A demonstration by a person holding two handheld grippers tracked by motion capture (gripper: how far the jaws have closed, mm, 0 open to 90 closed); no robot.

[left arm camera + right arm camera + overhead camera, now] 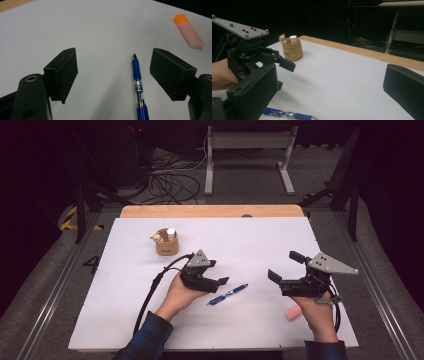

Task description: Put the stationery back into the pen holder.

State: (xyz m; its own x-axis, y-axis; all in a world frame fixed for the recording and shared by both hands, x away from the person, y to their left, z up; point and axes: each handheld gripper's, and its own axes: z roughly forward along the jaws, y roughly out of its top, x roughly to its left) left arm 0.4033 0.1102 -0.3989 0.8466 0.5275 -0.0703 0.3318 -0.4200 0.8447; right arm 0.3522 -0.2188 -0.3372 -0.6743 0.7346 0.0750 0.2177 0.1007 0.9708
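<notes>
A blue pen (227, 294) lies on the white table (250, 240), just right of my left gripper (218, 272). In the left gripper view the pen (138, 85) lies between the wide-open jaws of the left gripper (117, 66), closer to the right-hand jaw and touching neither. My right gripper (285, 266) hovers open at the table's right, jaws pointing left, with nothing between them. The right gripper view looks past the right gripper's own jaws (329, 86) at the left gripper (249, 55) and the pen (292, 115).
A small brown pot (166, 242) holding a white cylinder and a little figure stands at the back left, also seen as the pot (292, 50). A pink marker with an orange cap (293, 313) lies near my right hand, shown too as the marker (188, 31). Cables and a metal frame sit beyond the table.
</notes>
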